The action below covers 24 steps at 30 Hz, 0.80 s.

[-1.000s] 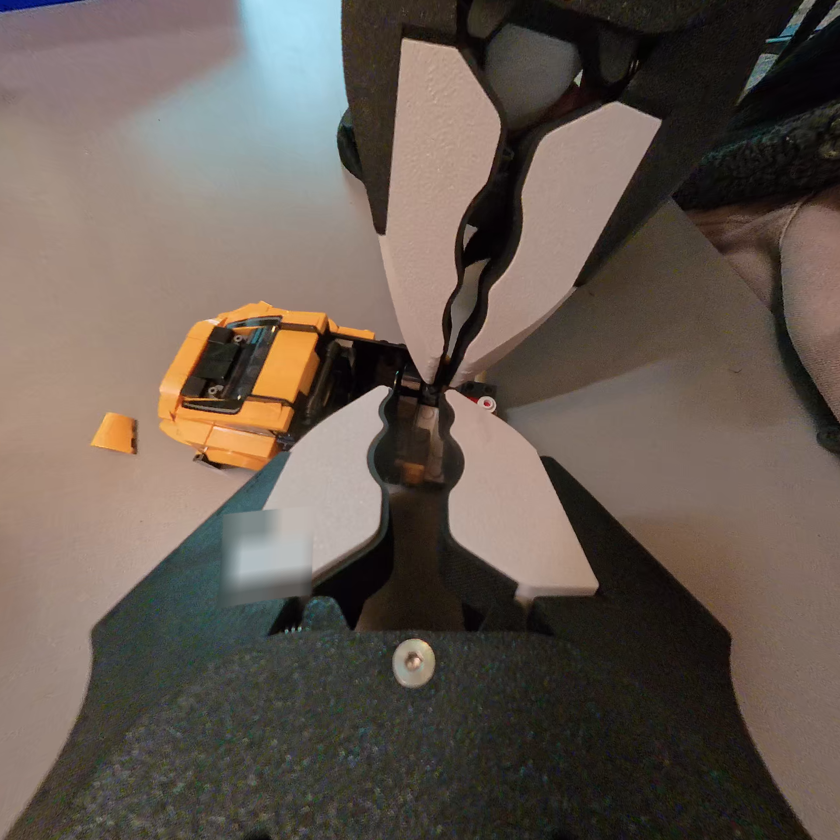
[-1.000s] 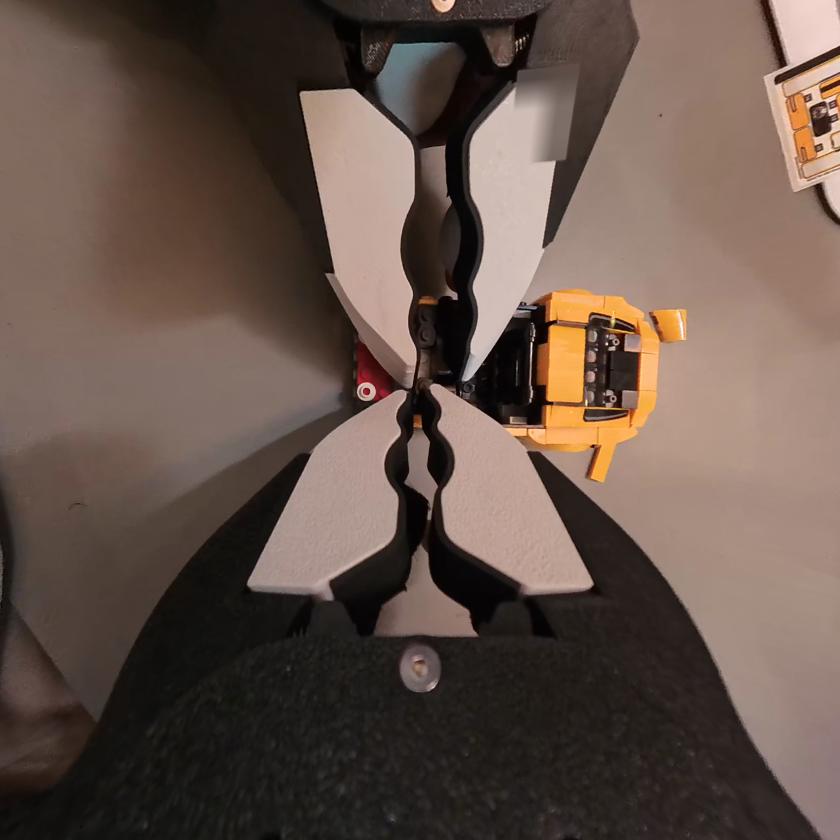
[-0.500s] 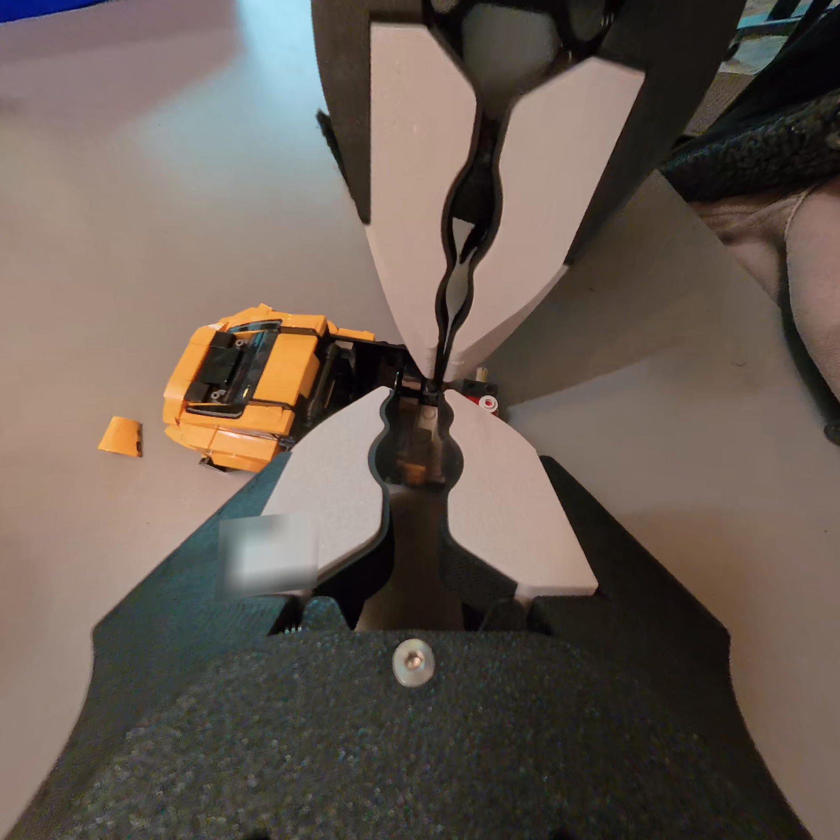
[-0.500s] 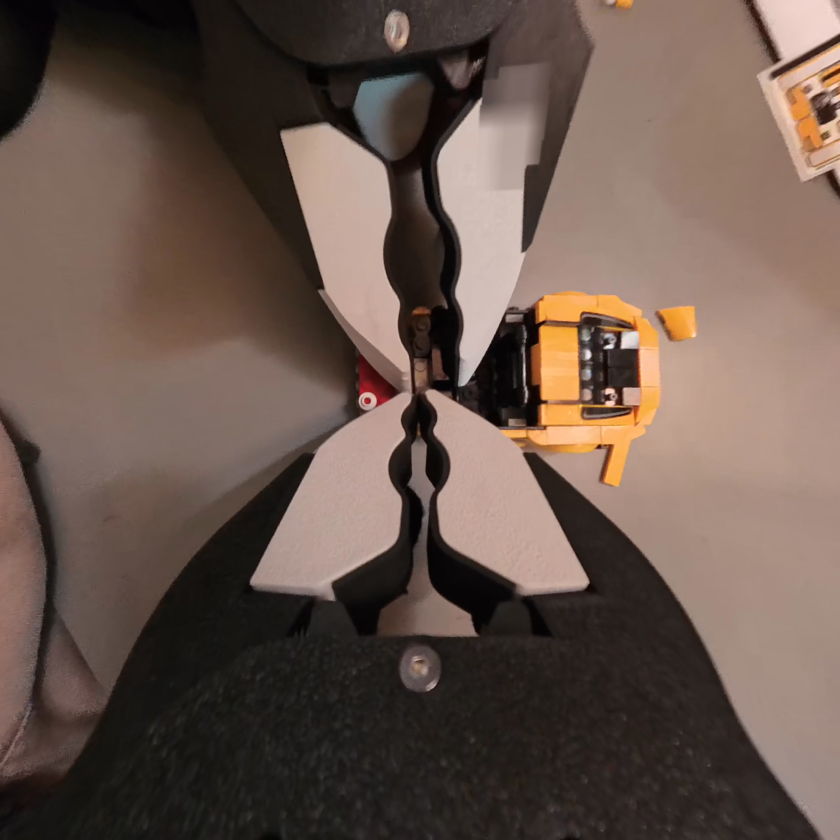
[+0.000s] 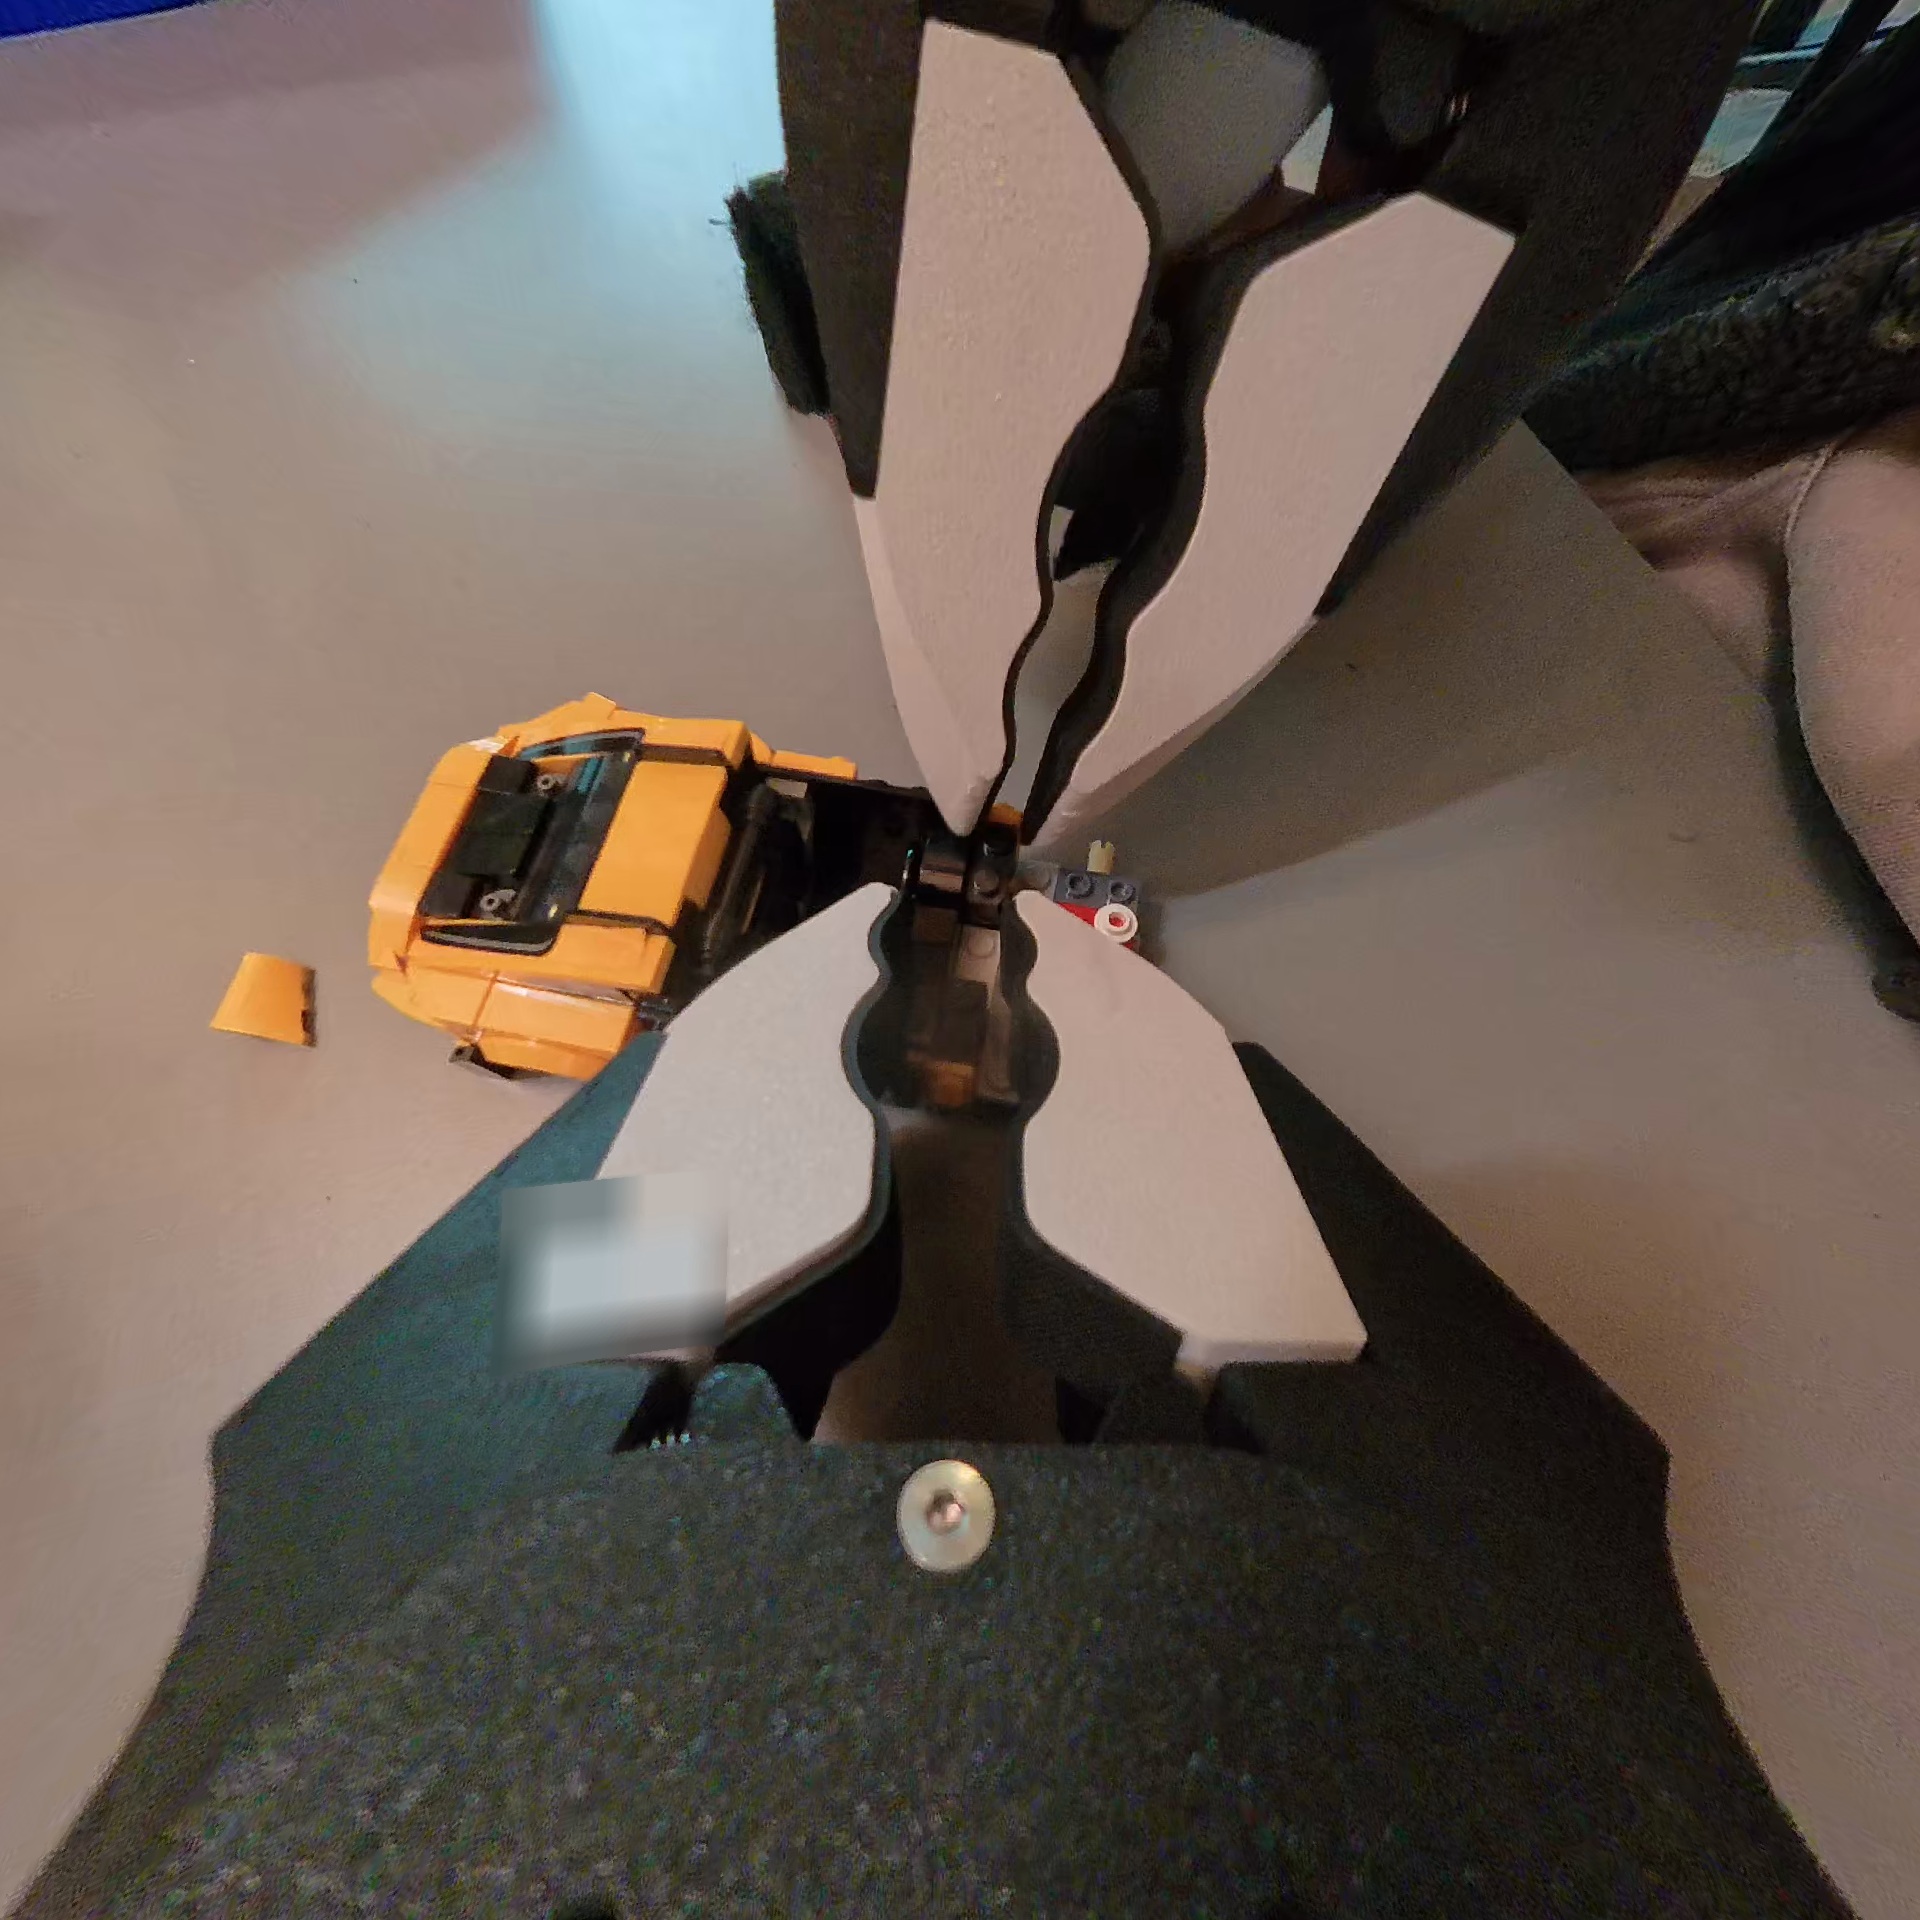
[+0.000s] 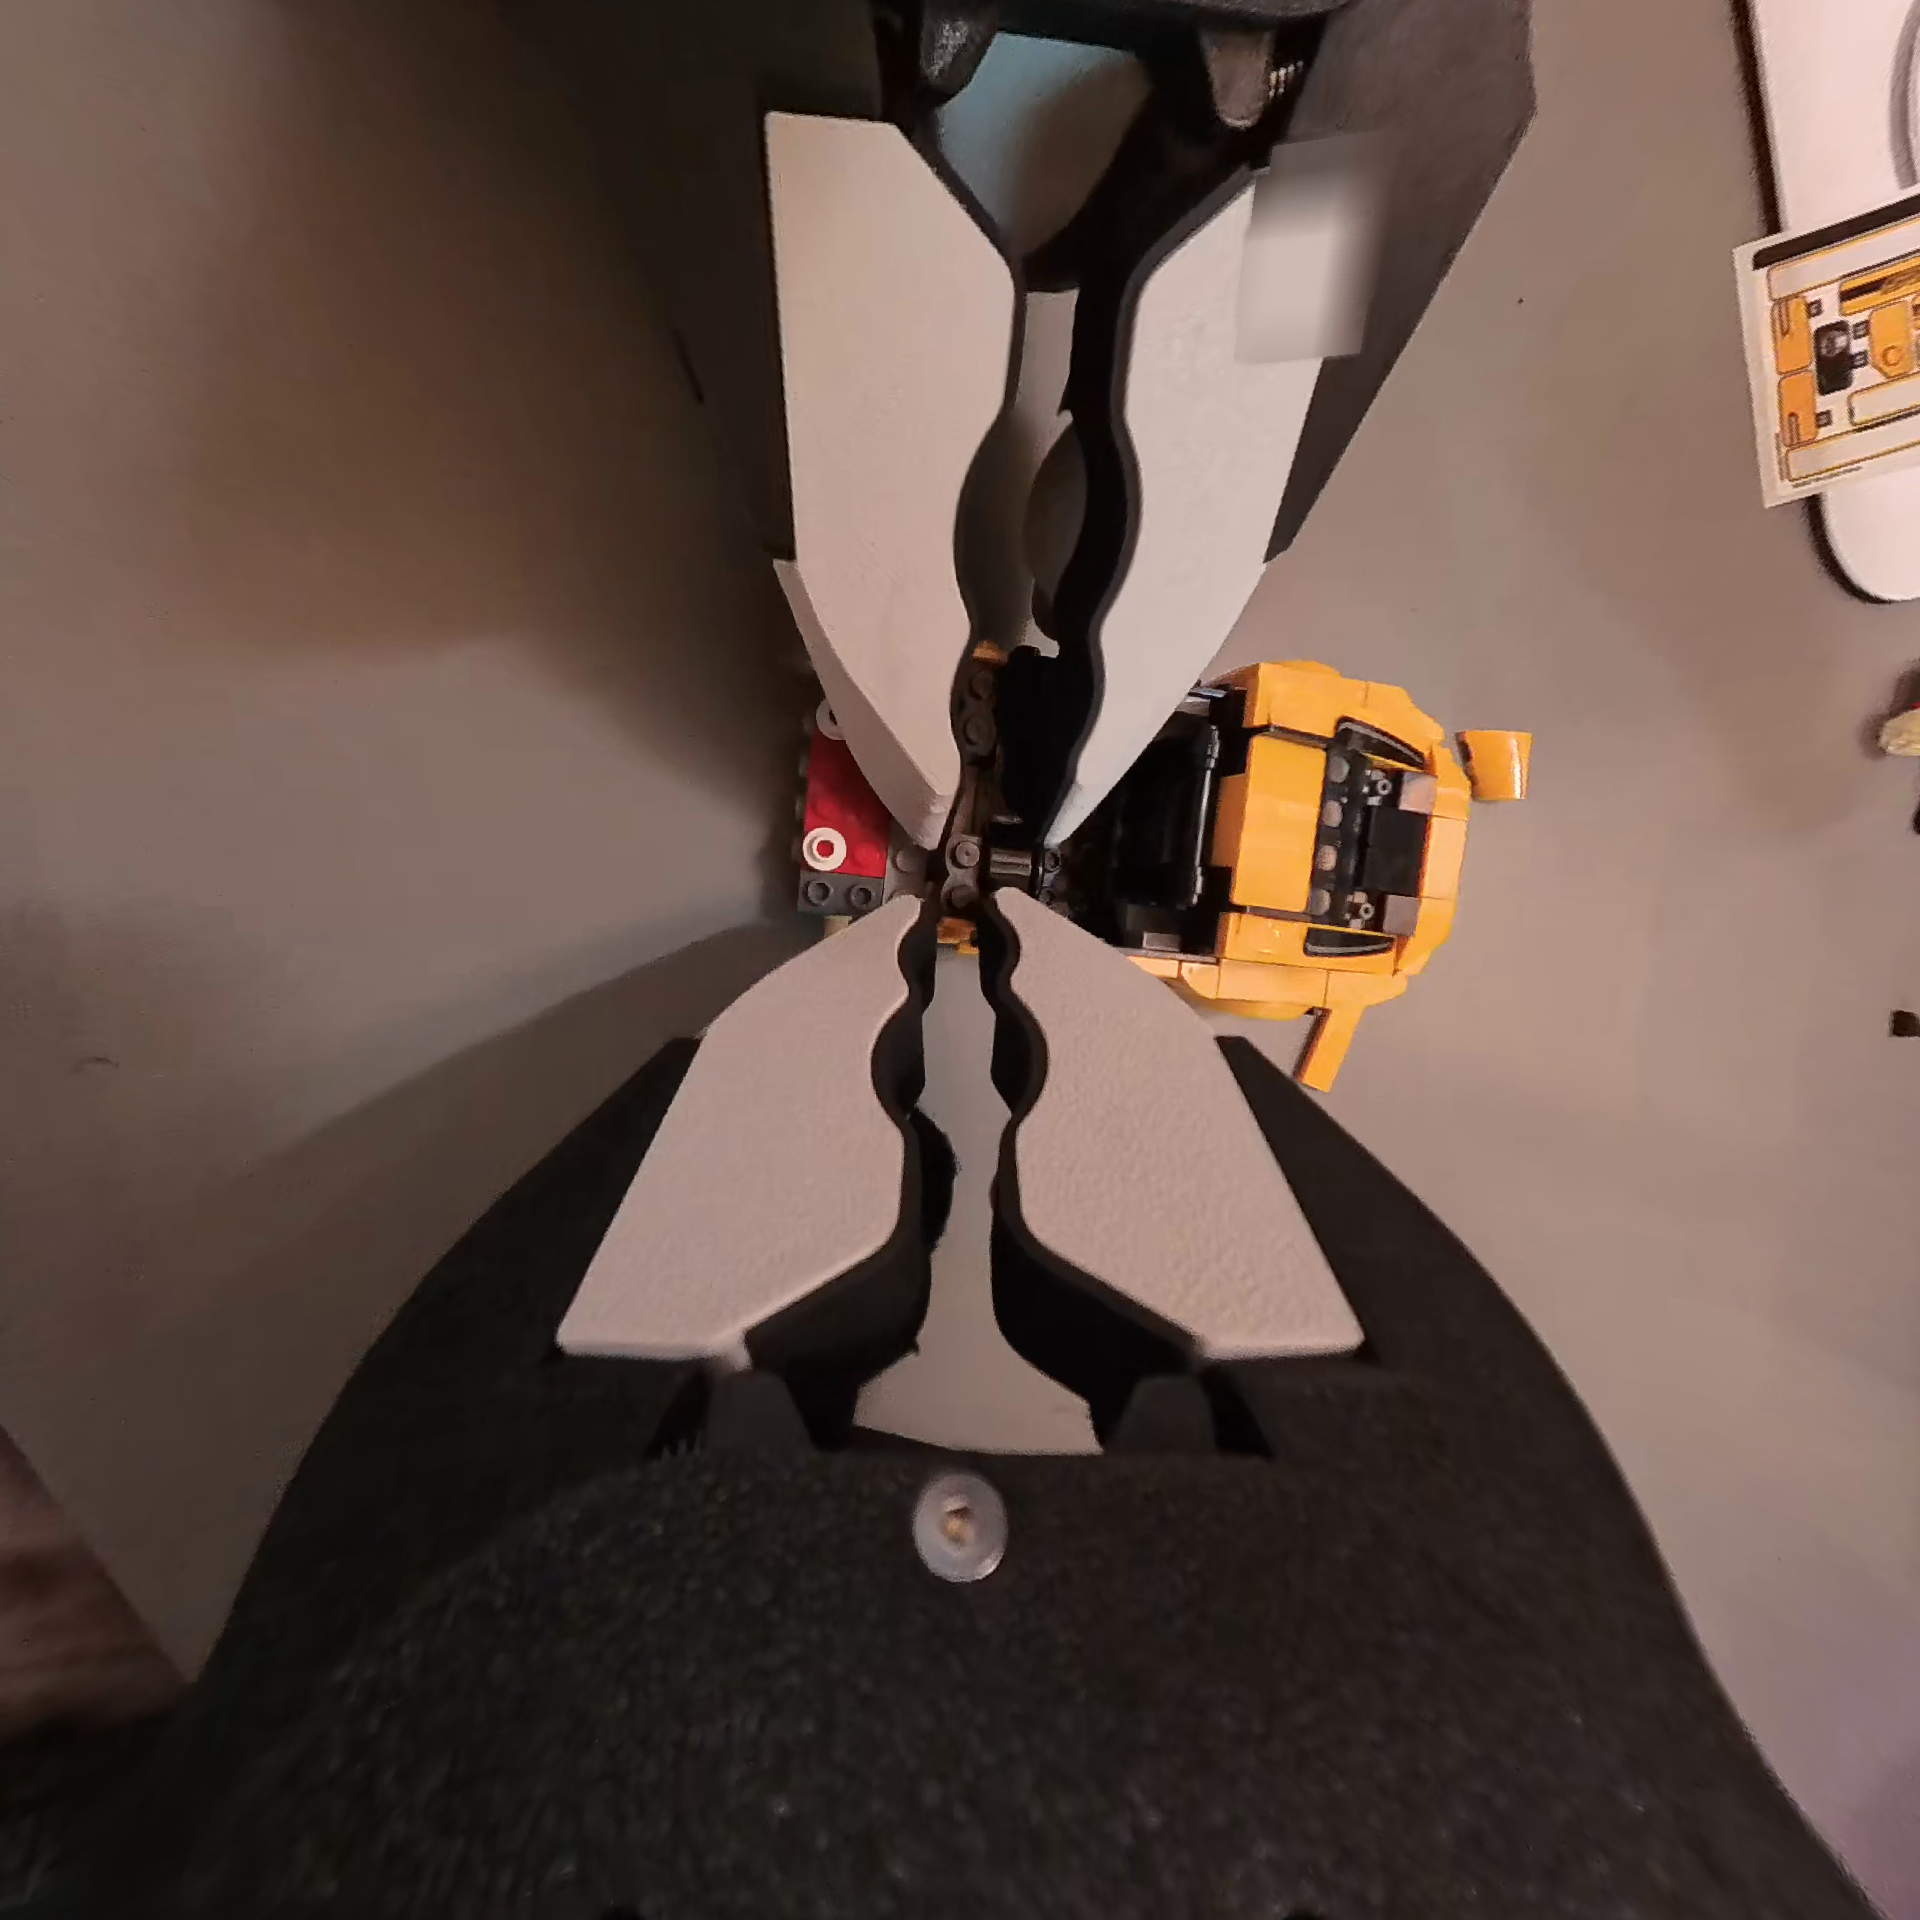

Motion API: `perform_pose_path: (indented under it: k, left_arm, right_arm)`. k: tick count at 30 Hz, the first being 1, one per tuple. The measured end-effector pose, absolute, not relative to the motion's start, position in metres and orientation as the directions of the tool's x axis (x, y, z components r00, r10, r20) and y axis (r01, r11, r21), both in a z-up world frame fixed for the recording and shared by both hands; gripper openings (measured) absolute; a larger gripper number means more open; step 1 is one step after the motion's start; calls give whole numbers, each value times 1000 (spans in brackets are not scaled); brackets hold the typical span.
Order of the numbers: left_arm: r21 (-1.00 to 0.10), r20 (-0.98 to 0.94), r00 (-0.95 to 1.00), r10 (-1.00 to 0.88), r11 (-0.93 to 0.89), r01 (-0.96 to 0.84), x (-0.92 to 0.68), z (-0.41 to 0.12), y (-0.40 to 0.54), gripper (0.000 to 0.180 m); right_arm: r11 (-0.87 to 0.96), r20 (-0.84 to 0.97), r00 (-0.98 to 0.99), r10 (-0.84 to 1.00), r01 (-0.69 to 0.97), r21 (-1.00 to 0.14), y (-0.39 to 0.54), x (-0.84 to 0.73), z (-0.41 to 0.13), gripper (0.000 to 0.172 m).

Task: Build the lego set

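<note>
An orange and black brick-built car lies on the grey table. It also shows in the right wrist view. My left gripper is shut on the car's black middle section, which fills the gap between its tips. From the right wrist view it comes in from above. My right gripper meets it tip to tip from the opposite side. Its fingers stand slightly apart, over a black studded strip of the car, and I see no pressing hold. It also shows in the left wrist view.
A red and dark grey brick cluster sits at the car's end beside the tips. A loose orange curved piece lies beyond the car. A sticker sheet lies at the far right. A person's clothed limb is past the table edge. Only a small space, under 4 cm, lies between the two pairs of fingers.
My right gripper's fingers closed fully together half a second ago and have now parted a little. My left gripper's hold and the car have stayed put.
</note>
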<state>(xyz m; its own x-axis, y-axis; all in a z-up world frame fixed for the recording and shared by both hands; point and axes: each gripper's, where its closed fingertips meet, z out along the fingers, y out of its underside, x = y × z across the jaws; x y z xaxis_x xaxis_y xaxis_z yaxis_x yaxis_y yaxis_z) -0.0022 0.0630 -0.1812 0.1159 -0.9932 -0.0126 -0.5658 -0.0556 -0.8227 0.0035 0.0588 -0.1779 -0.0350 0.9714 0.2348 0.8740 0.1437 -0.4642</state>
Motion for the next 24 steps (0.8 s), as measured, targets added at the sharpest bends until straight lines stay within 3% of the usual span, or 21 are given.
perform_pose_path:
  k: [24]
  left_arm:
    - [-828,-21,123,-992,-52,-559,-2,-182,63,17]
  right_arm:
    - [125,246,-40,968,932,-340,59,6,-180,8]
